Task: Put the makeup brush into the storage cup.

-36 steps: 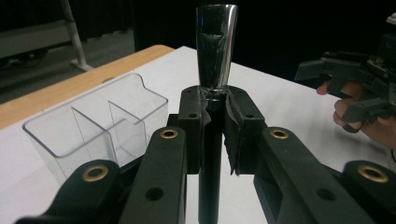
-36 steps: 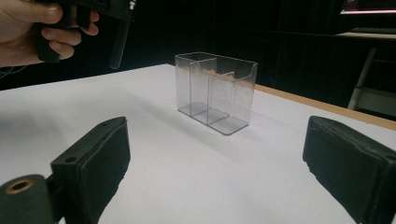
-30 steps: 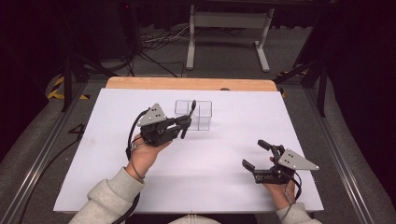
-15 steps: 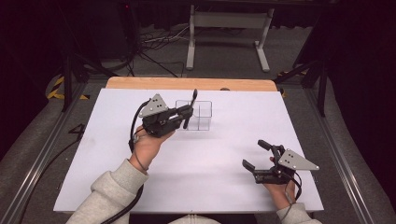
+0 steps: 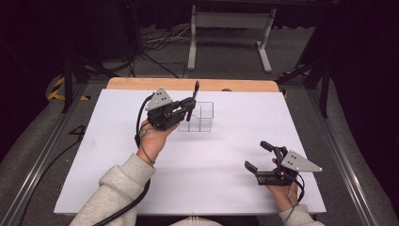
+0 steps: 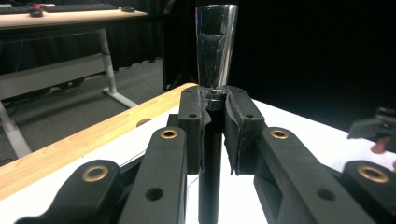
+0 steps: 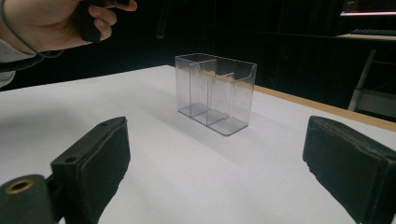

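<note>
My left gripper (image 5: 190, 104) is shut on a slim black stick (image 5: 195, 89) with a shiny tapered metal end (image 6: 215, 42), held upright. In the left gripper view the jaws (image 6: 215, 100) clamp the stick near its metal end. It hangs just left of and above a clear plastic organiser (image 5: 200, 117) with several compartments that stands at the middle back of the white table. The organiser (image 7: 215, 91) looks empty. My right gripper (image 5: 258, 155) rests open at the front right, and its pads (image 7: 100, 149) have nothing between them.
A white sheet (image 5: 211, 188) covers the table, with a strip of bare wood (image 5: 141, 84) along the far edge. Beyond it are a desk frame (image 5: 226, 28) and cables on the dark floor. The person's left hand (image 7: 60, 18) appears at the top left of the right gripper view.
My left gripper has carried the stick away from the person and up, close to the organiser's left side. The right gripper has stayed where it was.
</note>
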Available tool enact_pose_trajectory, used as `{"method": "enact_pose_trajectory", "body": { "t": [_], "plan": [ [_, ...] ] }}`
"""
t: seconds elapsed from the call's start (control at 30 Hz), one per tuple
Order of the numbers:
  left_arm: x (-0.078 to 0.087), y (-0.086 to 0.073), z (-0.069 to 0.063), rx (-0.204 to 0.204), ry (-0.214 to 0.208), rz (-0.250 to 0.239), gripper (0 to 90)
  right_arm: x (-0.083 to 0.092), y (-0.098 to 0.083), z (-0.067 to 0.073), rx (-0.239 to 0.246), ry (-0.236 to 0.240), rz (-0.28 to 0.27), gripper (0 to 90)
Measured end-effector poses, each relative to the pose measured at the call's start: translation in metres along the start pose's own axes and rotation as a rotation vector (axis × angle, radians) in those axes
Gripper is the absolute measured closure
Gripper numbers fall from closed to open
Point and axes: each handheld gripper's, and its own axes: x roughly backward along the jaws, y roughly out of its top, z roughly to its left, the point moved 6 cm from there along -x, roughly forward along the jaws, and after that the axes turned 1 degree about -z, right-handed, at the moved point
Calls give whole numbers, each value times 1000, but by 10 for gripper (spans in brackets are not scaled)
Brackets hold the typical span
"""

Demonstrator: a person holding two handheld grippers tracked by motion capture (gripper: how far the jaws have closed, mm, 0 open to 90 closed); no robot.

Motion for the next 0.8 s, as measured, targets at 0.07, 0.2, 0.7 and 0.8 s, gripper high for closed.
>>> {"method": "enact_pose_trajectory", "body": {
  "t": [0.07, 0.2, 0.7, 0.8],
  "plan": [
    [-4, 0, 2, 11, 6, -5, 778, 0, 0, 0, -1, 0, 2, 78],
    [-9, 1, 4, 13, 22, -13, 778, 0, 0, 0, 0, 1, 1, 78],
    [-30, -2, 11, 26, 82, -41, 778, 0, 0, 0, 0, 7, -3, 78],
    [-35, -2, 12, 24, 102, -46, 778, 0, -1, 0, 0, 10, -4, 78]
  ]
}}
